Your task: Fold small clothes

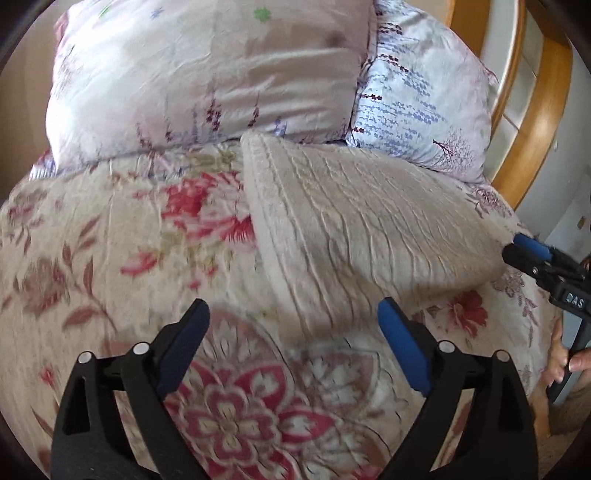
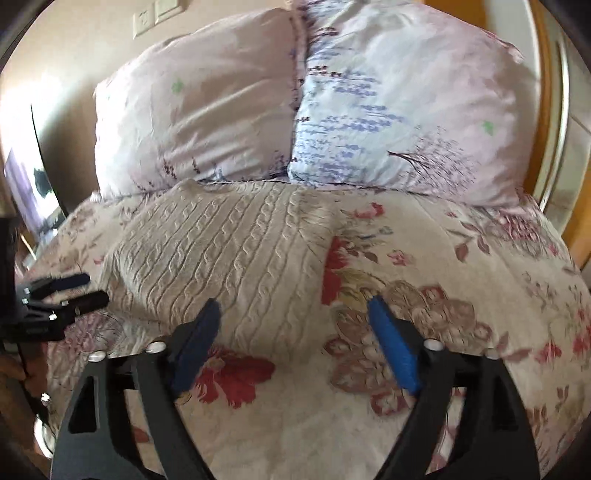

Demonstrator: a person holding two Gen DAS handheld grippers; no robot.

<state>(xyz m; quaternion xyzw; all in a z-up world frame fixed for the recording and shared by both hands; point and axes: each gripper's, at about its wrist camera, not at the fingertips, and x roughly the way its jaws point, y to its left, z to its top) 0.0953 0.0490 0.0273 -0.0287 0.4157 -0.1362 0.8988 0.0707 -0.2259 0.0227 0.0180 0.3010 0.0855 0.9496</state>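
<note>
A cream cable-knit garment (image 1: 354,229) lies flat on the floral bedspread (image 1: 110,258), folded into a roughly rectangular shape; it also shows in the right wrist view (image 2: 229,251). My left gripper (image 1: 291,317) is open and empty, just short of the garment's near corner. My right gripper (image 2: 293,310) is open and empty, with its left finger over the garment's near edge. The right gripper shows at the garment's right edge in the left wrist view (image 1: 524,247). The left gripper shows at the garment's left edge in the right wrist view (image 2: 92,290).
Two floral pillows (image 1: 207,74) (image 1: 424,99) lean at the head of the bed, just behind the garment. A wooden headboard (image 1: 535,110) curves at the right. A wall with switches (image 2: 155,14) is behind.
</note>
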